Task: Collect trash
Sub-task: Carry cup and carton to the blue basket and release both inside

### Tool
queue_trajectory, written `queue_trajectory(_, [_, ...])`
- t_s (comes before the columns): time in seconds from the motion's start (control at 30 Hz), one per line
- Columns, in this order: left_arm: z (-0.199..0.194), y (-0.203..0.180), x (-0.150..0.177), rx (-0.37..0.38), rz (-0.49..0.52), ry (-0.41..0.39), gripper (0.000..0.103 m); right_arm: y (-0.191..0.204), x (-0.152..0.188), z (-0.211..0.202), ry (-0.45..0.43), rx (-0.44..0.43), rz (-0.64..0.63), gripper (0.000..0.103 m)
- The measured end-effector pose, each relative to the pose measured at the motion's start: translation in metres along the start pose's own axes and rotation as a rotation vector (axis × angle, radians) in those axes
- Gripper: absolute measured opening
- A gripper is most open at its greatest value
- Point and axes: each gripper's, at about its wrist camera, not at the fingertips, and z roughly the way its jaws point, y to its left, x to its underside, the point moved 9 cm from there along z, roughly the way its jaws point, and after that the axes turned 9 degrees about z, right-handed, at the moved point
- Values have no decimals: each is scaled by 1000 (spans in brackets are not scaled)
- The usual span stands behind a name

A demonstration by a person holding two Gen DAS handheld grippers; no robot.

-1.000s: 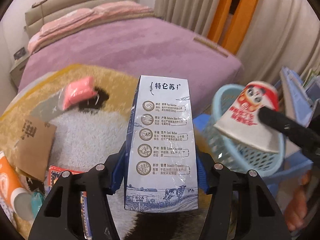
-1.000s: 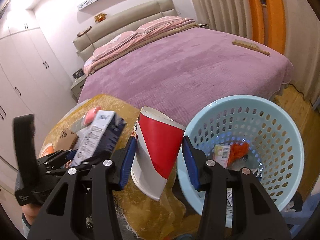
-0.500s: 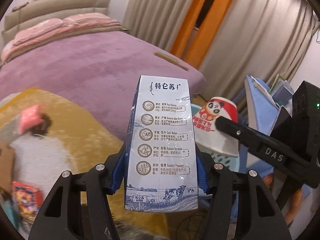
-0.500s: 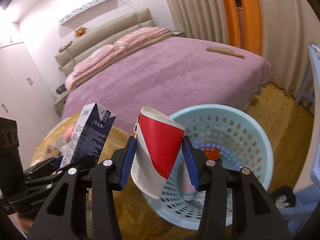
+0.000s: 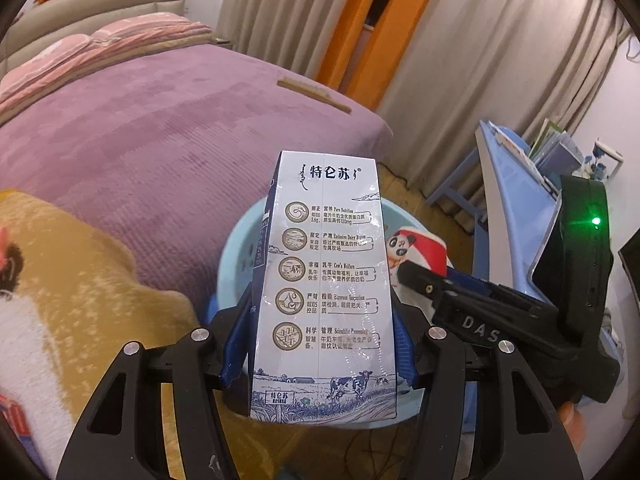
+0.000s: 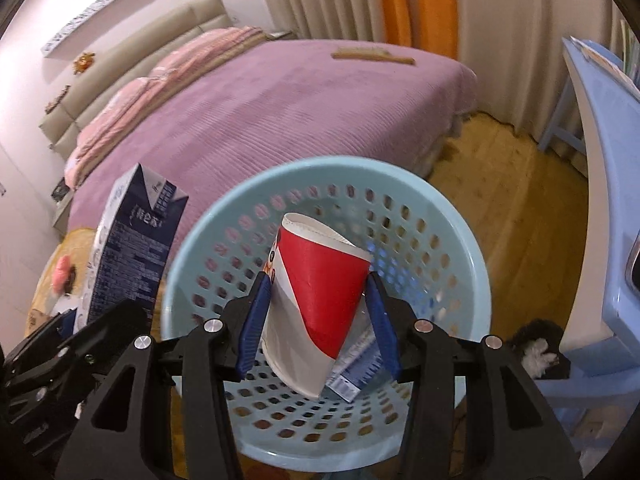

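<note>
My left gripper (image 5: 320, 344) is shut on a white and blue milk carton (image 5: 324, 280), held upright just left of the light blue perforated basket (image 5: 236, 248). The carton also shows in the right wrist view (image 6: 132, 240). My right gripper (image 6: 318, 320) is shut on a red and white paper cup (image 6: 316, 296), held tilted over the basket's opening (image 6: 452, 216). The cup shows beyond the carton in the left wrist view (image 5: 416, 252). A blue and white wrapper (image 6: 356, 368) lies inside the basket.
A bed with a purple cover (image 6: 280, 100) lies behind the basket. A yellow and white rug (image 5: 68, 280) is at the left with a pink item (image 6: 62, 274) on it. A blue table (image 6: 600, 160) stands at the right on the wooden floor (image 6: 500, 168).
Both grippers have moved right and towards the basket. The cup now hangs over the basket's middle, and the carton has come to the basket's left rim.
</note>
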Motion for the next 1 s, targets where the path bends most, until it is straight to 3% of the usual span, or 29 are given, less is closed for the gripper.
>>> queue_trajectory(0.13, [10,-1,7,-5,-4,19,62,-9,2,5,11,18,20,47])
queue_trajectory(0.27, [13,2,14,-2,-17,26,66,-17,-1,4,2,23,57,61])
queue_trajectory(0.43, [3,4,19,11,-52,8,67,-14,-4,-5,-28,24,44,61])
queue_trajectory(0.77, [-42,8,23,9,-100,-70,67,28,0,-33,-79,-20,-43,61])
queue_trajectory(1.0, [-97,28,27,-53,-131,-158,67,85,16,-64,-122,-138,-145,62])
